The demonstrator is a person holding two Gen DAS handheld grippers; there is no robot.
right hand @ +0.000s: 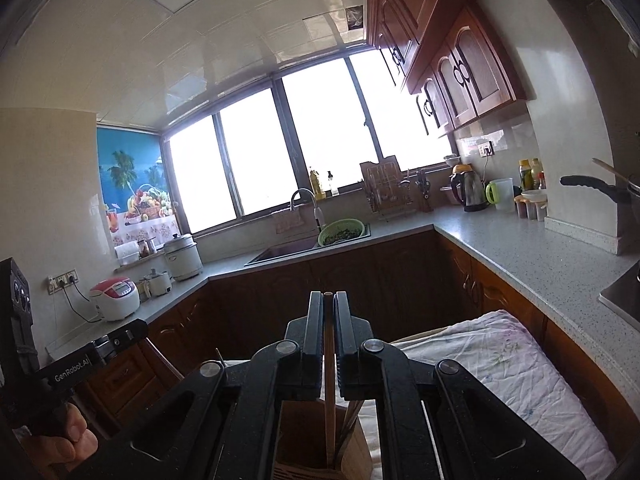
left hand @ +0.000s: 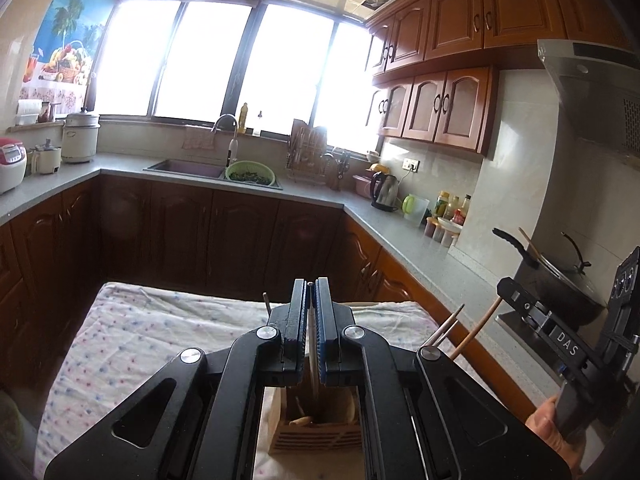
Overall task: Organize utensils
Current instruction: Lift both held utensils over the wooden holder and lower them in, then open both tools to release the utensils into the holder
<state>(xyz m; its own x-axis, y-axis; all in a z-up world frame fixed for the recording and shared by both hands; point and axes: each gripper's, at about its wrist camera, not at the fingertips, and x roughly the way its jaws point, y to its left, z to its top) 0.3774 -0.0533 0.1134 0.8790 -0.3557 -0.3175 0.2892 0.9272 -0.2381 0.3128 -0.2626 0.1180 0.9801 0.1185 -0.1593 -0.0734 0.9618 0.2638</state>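
Observation:
My left gripper (left hand: pixel 310 286) is shut on a thin pale chopstick (left hand: pixel 311 336) that runs down into the wooden utensil holder (left hand: pixel 316 434) below it. Other utensils lie in that holder. My right gripper (right hand: pixel 328 298) is shut on a wooden chopstick (right hand: pixel 329 392) that stands in the wooden holder (right hand: pixel 300 444), beside several dark utensils (right hand: pixel 350 420). The right gripper's body also shows in the left wrist view (left hand: pixel 560 332), with wooden and metal utensil tips (left hand: pixel 452 322) beside it. The holder stands on a table under a floral cloth (left hand: pixel 132 344).
A grey counter (left hand: pixel 256 184) runs around the kitchen with a sink (left hand: pixel 188 168), a green colander (left hand: pixel 250 174), a kettle (left hand: pixel 386 192), rice cookers (left hand: pixel 10 164), jars and a dish rack. A wok (left hand: pixel 560 276) sits on the stove at right. Dark cabinets stand below.

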